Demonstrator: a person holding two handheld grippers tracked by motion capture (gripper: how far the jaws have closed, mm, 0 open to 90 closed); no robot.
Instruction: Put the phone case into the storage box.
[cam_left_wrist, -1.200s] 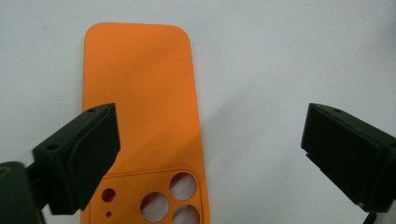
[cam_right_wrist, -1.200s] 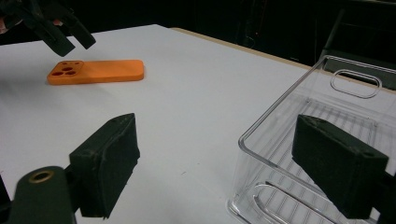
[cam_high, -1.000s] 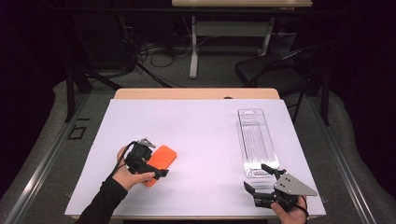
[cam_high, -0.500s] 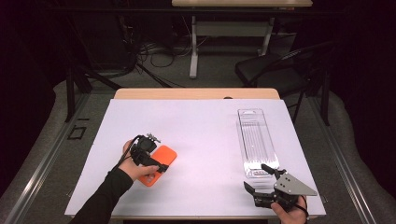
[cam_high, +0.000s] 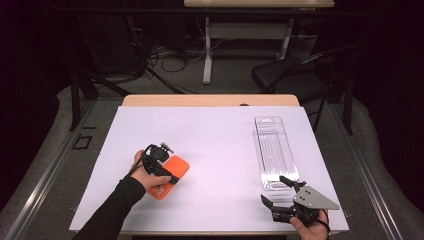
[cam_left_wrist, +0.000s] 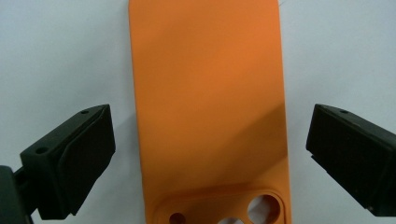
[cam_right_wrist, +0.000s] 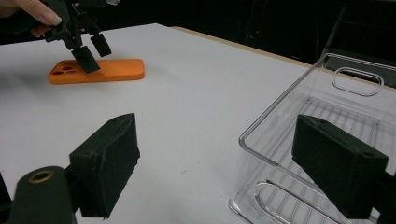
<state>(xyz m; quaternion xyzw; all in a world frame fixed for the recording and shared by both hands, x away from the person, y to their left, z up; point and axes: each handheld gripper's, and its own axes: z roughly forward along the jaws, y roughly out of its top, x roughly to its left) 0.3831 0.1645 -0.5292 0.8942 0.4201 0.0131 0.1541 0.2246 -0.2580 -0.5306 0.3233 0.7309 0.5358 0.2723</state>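
An orange phone case (cam_high: 172, 176) lies flat on the white table top (cam_high: 215, 145), back up, with its camera cut-outs toward the person. My left gripper (cam_high: 164, 169) points down over it. In the left gripper view the case (cam_left_wrist: 205, 93) runs up between the two black pads (cam_left_wrist: 79, 158), which stand apart from its long edges, so this gripper (cam_left_wrist: 210, 154) is open. My right gripper (cam_high: 274, 190) rests open near the front right edge, its jaws (cam_right_wrist: 219, 163) straddling the near corner of a clear plastic tray (cam_right_wrist: 327, 93) without pressing on it.
The clear tray (cam_high: 274, 150) lies lengthwise on the right half of the table. A dark chair (cam_high: 295, 75) and desk legs with cables stand on the floor behind the table. The table's front edge runs close under both hands.
My left gripper has shifted a little to the right and sunk lower over the orange case. The right gripper and the tray have not moved.
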